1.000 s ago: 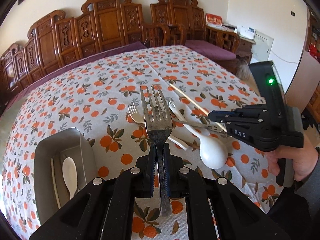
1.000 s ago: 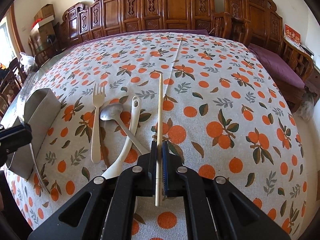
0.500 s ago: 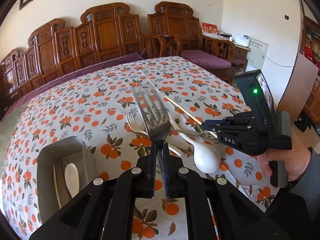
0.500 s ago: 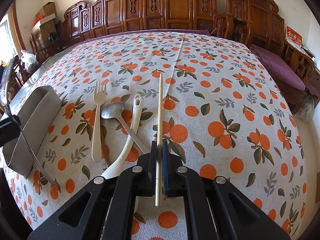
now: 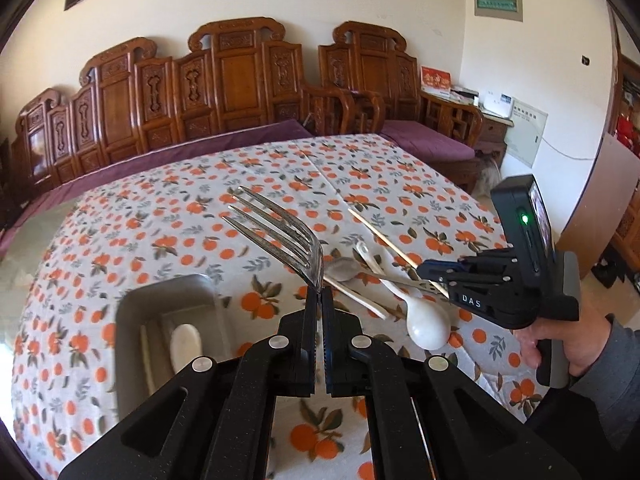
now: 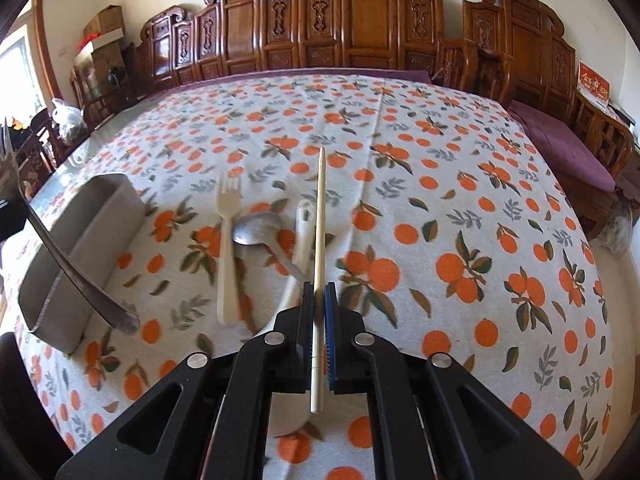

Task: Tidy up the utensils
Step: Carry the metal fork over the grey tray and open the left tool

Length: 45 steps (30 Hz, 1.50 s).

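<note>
My left gripper (image 5: pixel 319 300) is shut on a metal fork (image 5: pixel 280 232), held tilted in the air with its tines up and to the left, right of the grey metal tray (image 5: pixel 168 292). The fork's handle also shows in the right wrist view (image 6: pixel 72 272), hanging over the tray (image 6: pixel 80 248). My right gripper (image 6: pixel 319 292) is shut on a wooden chopstick (image 6: pixel 319 216). On the cloth lie a cream plastic fork (image 6: pixel 227 248), a metal spoon (image 6: pixel 258 228) and a white spoon (image 5: pixel 424 320). The tray holds a white spoon (image 5: pixel 185 340) and a chopstick.
The table has an orange-print cloth (image 6: pixel 440 200). Carved wooden benches (image 6: pixel 360 24) with purple cushions line its far side and right side. Boxes and bags (image 6: pixel 100 40) stand at the far left.
My left gripper has lifted the metal fork off the table and tilted it, and now holds it beside the tray. My right gripper has kept hold of the chopstick and hardly moved.
</note>
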{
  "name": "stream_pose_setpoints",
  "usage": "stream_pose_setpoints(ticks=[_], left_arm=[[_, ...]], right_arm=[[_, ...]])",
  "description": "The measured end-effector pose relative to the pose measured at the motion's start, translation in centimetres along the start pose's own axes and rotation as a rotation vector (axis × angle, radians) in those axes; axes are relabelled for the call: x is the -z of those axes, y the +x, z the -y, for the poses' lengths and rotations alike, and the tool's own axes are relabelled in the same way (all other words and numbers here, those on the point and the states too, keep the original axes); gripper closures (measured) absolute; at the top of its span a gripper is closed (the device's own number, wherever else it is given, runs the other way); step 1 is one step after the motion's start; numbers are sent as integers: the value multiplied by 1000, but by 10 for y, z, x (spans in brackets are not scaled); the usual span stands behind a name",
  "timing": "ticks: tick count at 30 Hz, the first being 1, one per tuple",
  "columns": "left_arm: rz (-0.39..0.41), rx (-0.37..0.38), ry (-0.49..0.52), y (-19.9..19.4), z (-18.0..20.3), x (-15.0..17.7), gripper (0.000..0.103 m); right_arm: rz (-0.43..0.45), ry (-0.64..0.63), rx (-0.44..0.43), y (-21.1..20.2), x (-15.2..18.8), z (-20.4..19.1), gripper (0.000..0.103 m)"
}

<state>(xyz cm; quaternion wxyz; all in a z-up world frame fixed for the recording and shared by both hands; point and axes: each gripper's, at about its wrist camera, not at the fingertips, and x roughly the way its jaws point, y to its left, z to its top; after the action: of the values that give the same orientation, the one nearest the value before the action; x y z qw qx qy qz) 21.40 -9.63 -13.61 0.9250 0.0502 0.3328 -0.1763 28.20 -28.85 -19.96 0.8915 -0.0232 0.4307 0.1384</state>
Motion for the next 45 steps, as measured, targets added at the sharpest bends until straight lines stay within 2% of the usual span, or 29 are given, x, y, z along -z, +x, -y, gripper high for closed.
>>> stream_pose_setpoints(ticks=[11, 18, 24, 30, 39, 45], left_arm=[[-2, -99, -23, -54, -44, 5, 102], [-71, -169, -40, -66, -80, 24, 102], [-155, -226, -6, -54, -95, 33, 102], [-201, -262, 51, -34, -97, 35, 102], [-227, -241, 53, 3, -100, 19, 102], [-297, -217, 51, 39, -106, 18, 102]], right_arm=[[67, -99, -82, -25, -7, -66, 97], [72, -137, -128, -30, 2, -108, 97], [61, -171, -148, -30, 9, -128, 97], [51, -174, -148, -27, 12, -127, 97], [49, -147, -147, -24, 12, -113, 97], [46, -143, -152, -21, 10, -110, 97]])
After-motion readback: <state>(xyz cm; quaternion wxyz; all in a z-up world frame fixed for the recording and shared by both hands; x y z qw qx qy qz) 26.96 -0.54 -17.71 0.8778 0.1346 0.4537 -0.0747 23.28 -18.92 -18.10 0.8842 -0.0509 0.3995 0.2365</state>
